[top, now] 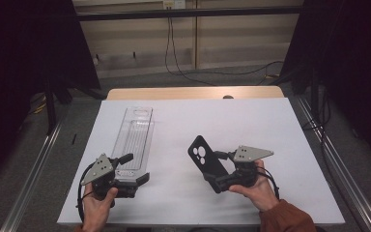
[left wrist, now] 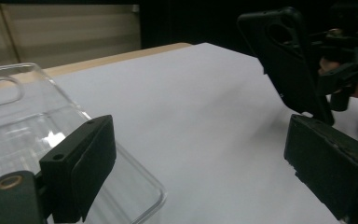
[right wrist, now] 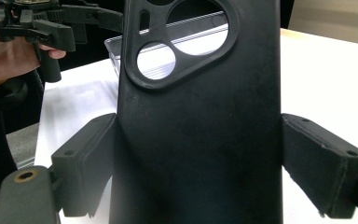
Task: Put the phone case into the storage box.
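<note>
Two black pads of the right gripper [right wrist: 196, 168] press against the long edges of a black phone case [right wrist: 200, 121], one on each side, so the case is pinched across its width and stands up between them. In the high view that case [top: 205, 159] is lifted off the white table cover [top: 270, 125], tilted up and to the left, with its camera cut-out at the upper end. The right hand [top: 256, 191] grips the tool from below, with a rust-coloured sleeve [top: 285, 217] behind it.

The left gripper [left wrist: 200, 168] has its pads spread wide with nothing between them but bare white surface. One pad [left wrist: 81, 163] sits over the near corner of a clear plastic tray [left wrist: 23, 116]; whether it touches the tray cannot be told. In the high view the left gripper [top: 131, 166] lies at the near end of that long transparent tray [top: 135, 130], which rests flat on the cover and runs away from the person. The left hand [top: 96, 198] holds the tool near the table's front edge. The two grippers are well apart, with the case raised to the right of the tray.
</note>
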A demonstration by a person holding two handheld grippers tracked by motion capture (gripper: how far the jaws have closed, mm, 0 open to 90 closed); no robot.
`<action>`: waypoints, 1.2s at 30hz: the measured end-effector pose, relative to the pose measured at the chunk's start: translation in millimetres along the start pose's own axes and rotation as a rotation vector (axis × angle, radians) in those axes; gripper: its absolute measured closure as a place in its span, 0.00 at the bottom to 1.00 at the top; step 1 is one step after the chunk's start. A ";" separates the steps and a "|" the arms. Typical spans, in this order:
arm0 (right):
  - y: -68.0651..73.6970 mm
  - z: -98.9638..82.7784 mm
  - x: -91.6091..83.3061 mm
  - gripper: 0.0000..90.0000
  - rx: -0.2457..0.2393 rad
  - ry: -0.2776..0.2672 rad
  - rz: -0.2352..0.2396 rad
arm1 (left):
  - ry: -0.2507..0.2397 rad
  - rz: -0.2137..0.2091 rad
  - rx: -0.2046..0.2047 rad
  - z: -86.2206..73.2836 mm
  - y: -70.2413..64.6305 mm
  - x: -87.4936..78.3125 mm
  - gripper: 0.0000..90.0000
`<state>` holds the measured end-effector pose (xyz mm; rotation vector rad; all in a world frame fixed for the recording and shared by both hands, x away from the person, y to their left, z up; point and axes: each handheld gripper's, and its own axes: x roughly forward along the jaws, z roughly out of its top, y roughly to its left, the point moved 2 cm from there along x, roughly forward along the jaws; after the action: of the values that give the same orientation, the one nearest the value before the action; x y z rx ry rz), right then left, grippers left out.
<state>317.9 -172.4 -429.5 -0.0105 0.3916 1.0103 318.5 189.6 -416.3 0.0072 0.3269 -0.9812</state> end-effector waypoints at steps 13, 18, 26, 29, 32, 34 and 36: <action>5.1 3.9 2.9 0.15 -0.010 -0.003 0.025 | 0.047 -0.096 -0.010 8.4 -7.3 25.9 0.05; 5.6 6.3 2.1 0.15 -0.016 -0.008 0.034 | 0.051 -0.086 0.018 14.2 -5.3 29.4 0.04; 7.7 7.9 3.5 0.15 -0.025 -0.010 0.054 | 0.080 -0.194 0.022 26.8 -6.9 39.5 0.06; 8.6 8.1 4.4 0.15 -0.030 -0.006 0.061 | 0.108 -0.221 0.058 32.1 -9.2 47.1 0.07; 8.6 8.2 4.8 0.15 -0.033 -0.004 0.063 | 0.106 -0.252 0.048 35.8 -10.6 51.1 0.07; 8.0 8.4 4.9 0.15 -0.030 -0.004 0.069 | 0.108 -0.279 0.037 38.0 -11.6 54.4 0.06; 7.6 9.1 5.6 0.15 -0.030 0.001 0.070 | 0.107 -0.300 0.026 41.4 -11.1 58.2 0.06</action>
<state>317.1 -162.0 -421.5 -0.0243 0.3799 1.0855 350.2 129.7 -391.3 0.0349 0.4215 -1.2850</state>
